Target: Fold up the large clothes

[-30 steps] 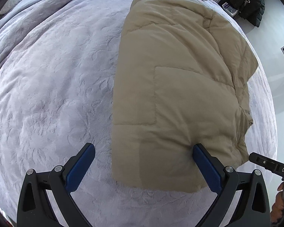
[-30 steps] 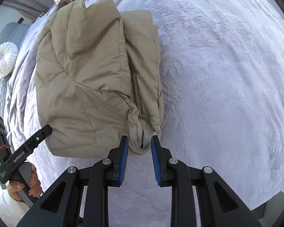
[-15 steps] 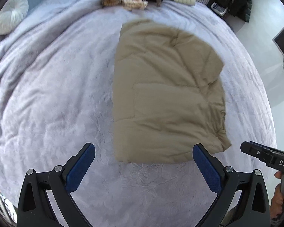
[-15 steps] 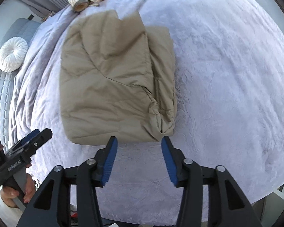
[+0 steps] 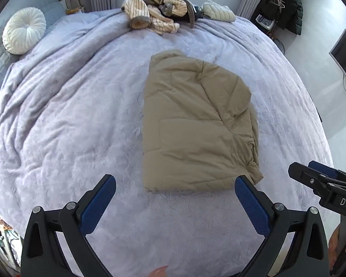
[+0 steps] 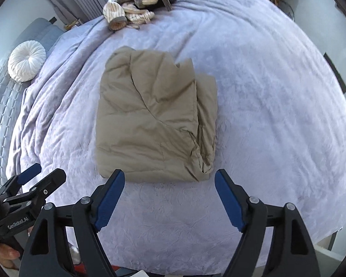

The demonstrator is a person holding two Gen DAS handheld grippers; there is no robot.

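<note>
A tan padded jacket (image 5: 196, 127) lies folded into a rough rectangle on the lilac bedspread (image 5: 69, 127). It also shows in the right wrist view (image 6: 154, 120), with its bunched edge on the right side. My left gripper (image 5: 175, 182) is open and empty, held above the bed just short of the jacket's near edge. My right gripper (image 6: 169, 177) is open and empty, also back from the near edge. Each gripper shows at the edge of the other's view.
A heap of striped and dark clothes (image 5: 159, 9) lies at the far side of the bed. A round white cushion (image 5: 23, 33) rests at the far left by a grey headboard. A dark coat (image 5: 288, 2) hangs at the far right.
My right gripper has opened and let go of the jacket's bunched corner. Both grippers have pulled back and up, so the jacket looks smaller and farther away.
</note>
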